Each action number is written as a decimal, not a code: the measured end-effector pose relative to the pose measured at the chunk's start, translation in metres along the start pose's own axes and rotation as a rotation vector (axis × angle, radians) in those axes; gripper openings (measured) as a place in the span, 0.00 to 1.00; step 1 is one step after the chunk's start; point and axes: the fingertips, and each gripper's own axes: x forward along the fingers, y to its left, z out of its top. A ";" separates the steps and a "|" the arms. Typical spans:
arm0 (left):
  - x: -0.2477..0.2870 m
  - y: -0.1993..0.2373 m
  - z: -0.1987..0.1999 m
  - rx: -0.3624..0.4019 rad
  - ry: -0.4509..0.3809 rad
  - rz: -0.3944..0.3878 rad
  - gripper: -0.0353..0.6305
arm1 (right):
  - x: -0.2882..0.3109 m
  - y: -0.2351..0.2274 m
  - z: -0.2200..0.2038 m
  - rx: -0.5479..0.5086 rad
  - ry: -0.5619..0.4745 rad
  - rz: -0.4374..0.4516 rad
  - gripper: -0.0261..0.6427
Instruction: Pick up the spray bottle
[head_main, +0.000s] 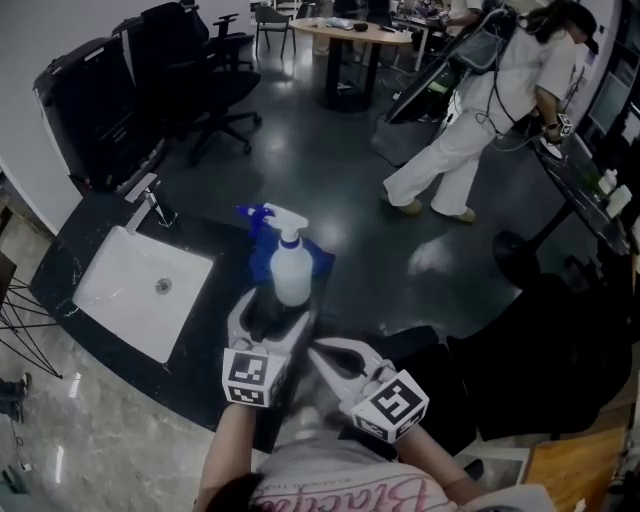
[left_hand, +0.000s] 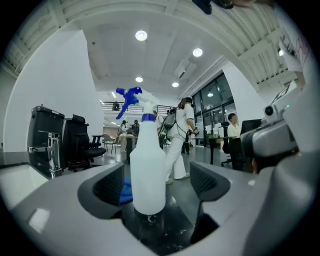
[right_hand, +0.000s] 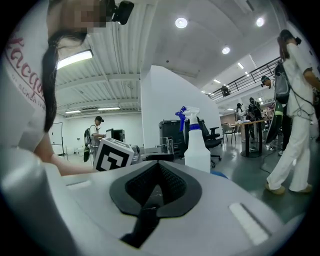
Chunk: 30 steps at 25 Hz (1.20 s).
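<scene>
A white spray bottle (head_main: 291, 268) with a blue trigger head stands upright on the black counter (head_main: 215, 330). My left gripper (head_main: 272, 306) reaches level around its base. In the left gripper view the bottle (left_hand: 148, 170) stands between the two dark pads (left_hand: 108, 188), with a gap on each side, so my left gripper (left_hand: 159, 186) is open. My right gripper (head_main: 320, 351) sits just right of the left one, short of the bottle. In the right gripper view its pads meet with nothing between them, so my right gripper (right_hand: 159, 168) is shut, and the bottle (right_hand: 198, 150) shows ahead to the right.
A white sink (head_main: 120, 300) with a tap (head_main: 150, 200) is set in the counter to the left. A blue cloth (head_main: 318, 262) lies behind the bottle. Beyond the counter's edge are office chairs (head_main: 200, 70), a round table (head_main: 350, 35) and a person in white (head_main: 480, 120).
</scene>
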 end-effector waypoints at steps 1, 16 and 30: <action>0.007 0.004 -0.005 0.002 0.011 0.010 0.68 | 0.002 -0.005 -0.001 0.005 0.002 -0.006 0.04; 0.089 0.018 -0.036 0.025 0.075 -0.013 0.76 | 0.005 -0.048 -0.022 0.075 0.060 -0.090 0.04; 0.098 0.017 -0.049 0.010 0.118 -0.056 0.68 | 0.012 -0.042 -0.023 0.094 0.048 -0.065 0.04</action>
